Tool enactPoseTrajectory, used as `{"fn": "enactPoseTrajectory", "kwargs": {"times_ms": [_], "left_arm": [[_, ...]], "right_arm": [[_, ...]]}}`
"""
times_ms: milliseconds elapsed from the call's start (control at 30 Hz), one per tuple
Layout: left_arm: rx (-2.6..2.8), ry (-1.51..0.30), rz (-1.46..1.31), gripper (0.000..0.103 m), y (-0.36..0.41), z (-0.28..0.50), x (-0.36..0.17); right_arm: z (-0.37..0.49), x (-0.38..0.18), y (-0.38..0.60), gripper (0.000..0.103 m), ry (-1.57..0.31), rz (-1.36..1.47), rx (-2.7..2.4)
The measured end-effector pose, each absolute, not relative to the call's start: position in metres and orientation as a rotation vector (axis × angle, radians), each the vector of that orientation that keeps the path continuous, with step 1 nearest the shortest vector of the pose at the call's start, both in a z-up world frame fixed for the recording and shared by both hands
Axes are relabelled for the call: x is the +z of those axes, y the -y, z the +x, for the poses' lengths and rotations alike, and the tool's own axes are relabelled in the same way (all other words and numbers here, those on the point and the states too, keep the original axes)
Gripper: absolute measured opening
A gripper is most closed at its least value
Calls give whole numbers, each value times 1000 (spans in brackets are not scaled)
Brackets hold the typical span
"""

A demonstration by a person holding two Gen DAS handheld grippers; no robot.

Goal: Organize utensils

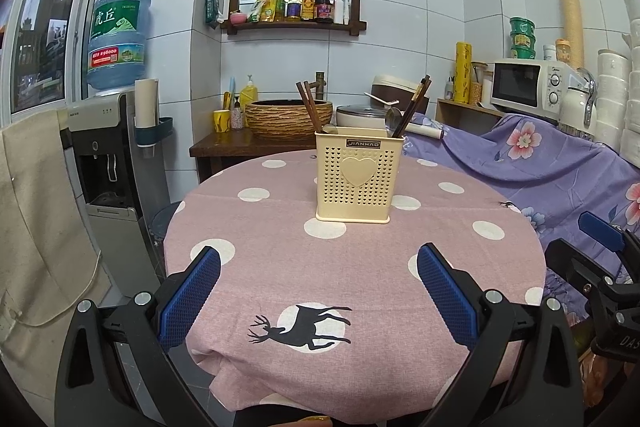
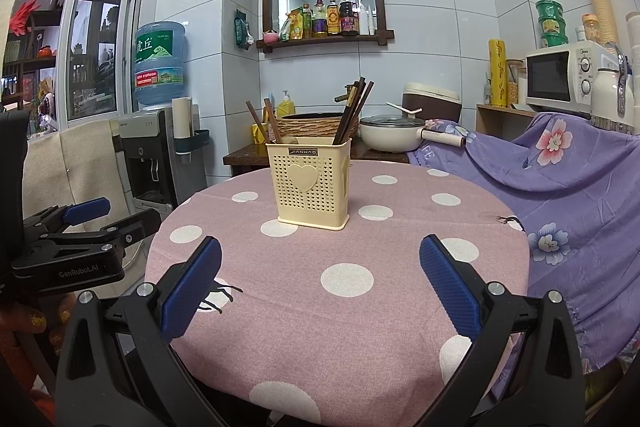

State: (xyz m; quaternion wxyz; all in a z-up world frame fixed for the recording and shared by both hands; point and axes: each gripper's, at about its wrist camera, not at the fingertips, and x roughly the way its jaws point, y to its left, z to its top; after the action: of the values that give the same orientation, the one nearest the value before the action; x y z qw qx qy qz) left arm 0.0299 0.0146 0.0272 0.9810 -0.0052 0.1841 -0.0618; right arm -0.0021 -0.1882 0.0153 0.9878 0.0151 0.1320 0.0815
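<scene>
A cream perforated utensil holder [image 1: 353,179] with a heart on its front stands upright on the round table's pink dotted cloth [image 1: 280,247]. Dark chopsticks [image 1: 416,105] and a metal spoon [image 1: 393,119] stick out of it. It also shows in the right wrist view [image 2: 309,183], with chopsticks [image 2: 352,111] leaning in it. My left gripper [image 1: 320,291] is open and empty above the near table edge. My right gripper [image 2: 320,283] is open and empty, also short of the holder. Each gripper shows at the other view's side [image 1: 608,267] [image 2: 76,239].
A purple floral cloth [image 1: 560,163] covers furniture to the right. A water dispenser [image 1: 108,155] stands left of the table. Behind are a woven basin [image 1: 288,117], a white pot [image 2: 392,133], a rice cooker [image 2: 430,103] and a microwave [image 1: 528,87].
</scene>
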Motion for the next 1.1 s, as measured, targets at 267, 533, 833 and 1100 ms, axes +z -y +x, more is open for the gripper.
{"fn": "enactPoseTrajectory", "kwargs": {"times_ms": [267, 533, 833, 1100], "left_arm": [[-125, -370, -10, 97, -15, 30, 27], [-124, -371, -10, 97, -13, 30, 27], [-124, -372, -8, 97, -13, 30, 28], [-126, -371, -7, 97, -13, 30, 27]], "right_arm": [[-2, 16, 188, 97, -266, 30, 165], [-2, 16, 188, 97, -268, 29, 166], [-3, 15, 187, 97, -269, 28, 166], [-4, 14, 186, 97, -271, 30, 167]]}}
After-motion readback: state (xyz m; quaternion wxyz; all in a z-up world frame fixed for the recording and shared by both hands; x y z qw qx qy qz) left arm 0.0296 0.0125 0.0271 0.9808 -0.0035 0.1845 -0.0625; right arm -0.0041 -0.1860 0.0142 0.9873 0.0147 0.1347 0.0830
